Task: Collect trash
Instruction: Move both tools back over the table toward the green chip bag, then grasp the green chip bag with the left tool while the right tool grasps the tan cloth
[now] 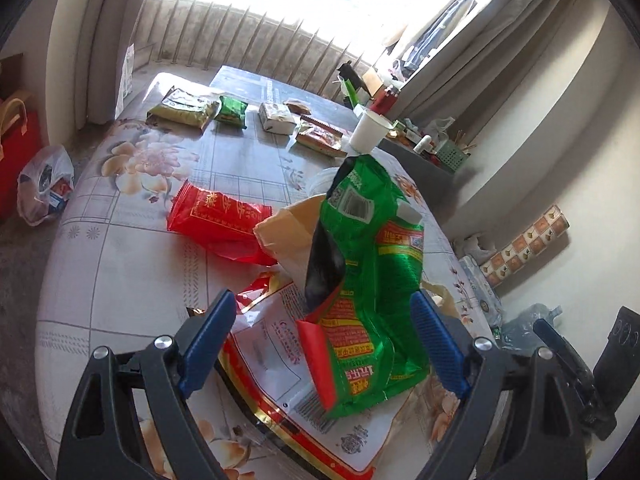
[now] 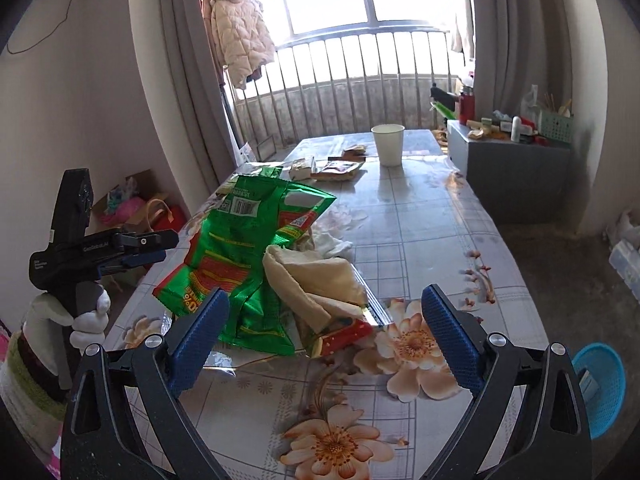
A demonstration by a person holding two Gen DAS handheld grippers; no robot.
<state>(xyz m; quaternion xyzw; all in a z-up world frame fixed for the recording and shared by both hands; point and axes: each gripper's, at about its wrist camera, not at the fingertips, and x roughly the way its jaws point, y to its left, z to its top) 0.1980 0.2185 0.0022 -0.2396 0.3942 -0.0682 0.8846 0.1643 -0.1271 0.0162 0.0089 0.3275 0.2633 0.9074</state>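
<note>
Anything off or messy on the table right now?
Yes: a green snack bag, torn open and crumpled, sits heaped on a beige paper bag and a flattened red-and-white wrapper. A red bag lies beside the heap. The paper cup stands upright, nothing spilled.

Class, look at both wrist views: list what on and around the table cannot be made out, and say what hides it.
- Left wrist view: the white cup's base, behind the green bag.
- Left wrist view: the white-and-red wrapper's near end, under the left gripper.
- Right wrist view: the blue basket's contents; the right gripper hides its left side.
- Both views: outdoors, washed out by window glare.
</note>
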